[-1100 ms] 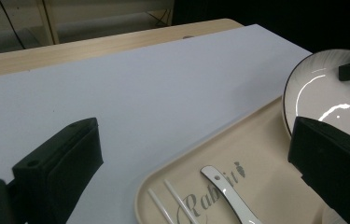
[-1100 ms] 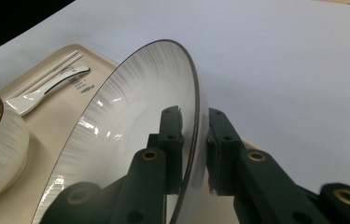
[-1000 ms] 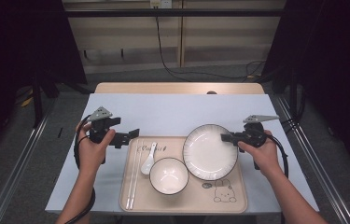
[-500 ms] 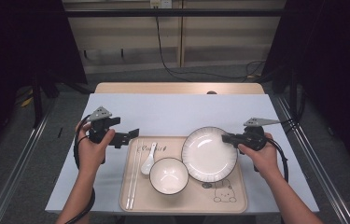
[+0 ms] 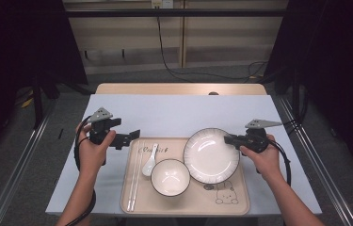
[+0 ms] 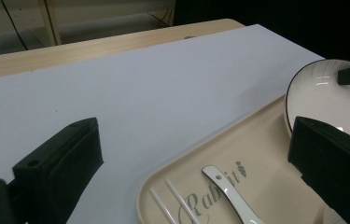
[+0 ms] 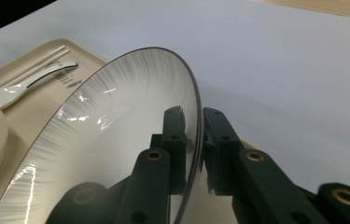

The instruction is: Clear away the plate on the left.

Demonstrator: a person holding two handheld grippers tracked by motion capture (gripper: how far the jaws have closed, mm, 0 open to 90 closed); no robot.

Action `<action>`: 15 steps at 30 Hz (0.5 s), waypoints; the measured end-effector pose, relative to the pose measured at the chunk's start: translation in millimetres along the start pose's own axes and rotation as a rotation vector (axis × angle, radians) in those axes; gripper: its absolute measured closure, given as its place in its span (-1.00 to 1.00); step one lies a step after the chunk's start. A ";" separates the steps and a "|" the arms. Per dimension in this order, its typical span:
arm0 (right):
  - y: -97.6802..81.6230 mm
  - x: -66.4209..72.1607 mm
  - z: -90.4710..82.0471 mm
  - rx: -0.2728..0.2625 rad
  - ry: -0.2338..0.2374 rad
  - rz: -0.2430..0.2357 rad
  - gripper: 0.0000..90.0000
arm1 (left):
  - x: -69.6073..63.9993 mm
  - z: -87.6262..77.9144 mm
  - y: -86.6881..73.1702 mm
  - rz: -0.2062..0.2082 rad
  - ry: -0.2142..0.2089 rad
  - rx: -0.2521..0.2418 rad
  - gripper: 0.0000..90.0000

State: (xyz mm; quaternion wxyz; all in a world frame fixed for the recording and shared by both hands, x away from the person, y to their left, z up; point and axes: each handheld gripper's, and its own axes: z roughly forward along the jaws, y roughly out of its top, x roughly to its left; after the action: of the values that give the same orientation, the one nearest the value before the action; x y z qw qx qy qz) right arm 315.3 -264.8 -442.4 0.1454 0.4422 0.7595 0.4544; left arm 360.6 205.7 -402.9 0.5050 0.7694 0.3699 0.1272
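Note:
A beige tray [image 5: 188, 205] lies at the table's near edge. On it are a white plate [image 5: 211, 155] with a dark rim, a white bowl [image 5: 170, 176], a white spoon [image 5: 149, 160] and white chopsticks [image 5: 134, 183]. My right gripper [image 5: 228, 140] is shut on the plate's right rim; in the right gripper view the rim [image 7: 196, 100] sits pinched in the right gripper [image 7: 198, 121]. The plate reaches past the tray's far edge. My left gripper [image 5: 134, 136] hovers open by the tray's far left corner, with nothing in the left gripper [image 6: 196, 140].
The table [image 5: 179, 113] wears a pale blue-grey cover, with a wooden strip [image 5: 179, 88] along its far side. Metal rails run along both sides of the table. A cable hangs down the back wall.

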 end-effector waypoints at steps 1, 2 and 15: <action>0.0 0.2 0.3 0.001 -0.004 -0.005 0.77 | 0.0 0.1 0.0 0.000 -0.001 -0.001 -0.94; 0.0 0.2 0.4 0.001 -0.004 -0.005 0.77 | 0.0 0.0 0.0 0.000 0.000 0.000 -0.94; -2.8 -1.7 2.7 0.005 -0.022 -0.007 0.75 | 0.0 -1.5 0.0 -0.002 0.003 -0.002 -0.94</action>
State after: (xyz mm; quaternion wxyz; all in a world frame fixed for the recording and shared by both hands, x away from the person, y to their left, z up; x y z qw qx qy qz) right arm 316.4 -265.2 -446.5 0.1541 0.4448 0.7605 0.4472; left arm 359.7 206.7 -402.2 0.5052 0.7684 0.3715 0.1280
